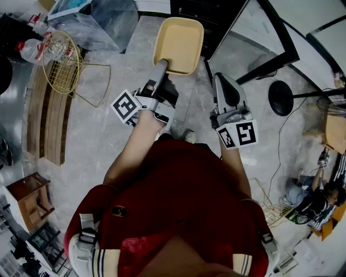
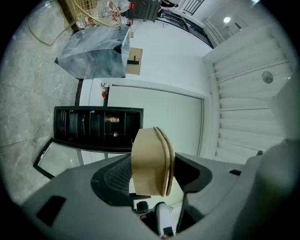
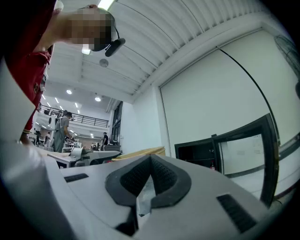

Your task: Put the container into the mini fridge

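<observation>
A tan, shallow container (image 1: 178,43) is held out in front of me over the grey floor. My left gripper (image 1: 164,66) is shut on its near rim. In the left gripper view the container (image 2: 151,161) stands on edge between the two pads. Beyond it is the black mini fridge (image 2: 93,129), its glass door (image 2: 61,157) swung open and small items on a shelf. From the head view the fridge (image 1: 189,11) lies just past the container, with its door (image 1: 254,38) to the right. My right gripper (image 1: 227,86) hangs beside the door, shut and empty; its pads (image 3: 140,176) meet at the tip.
A yellow wire basket (image 1: 62,62) and a wooden bench (image 1: 51,116) lie on the left. A clear plastic box (image 1: 102,21) stands at the back left, left of the fridge. A black round stand base (image 1: 281,97) sits to the right, and a small wooden stool (image 1: 30,197) at the lower left.
</observation>
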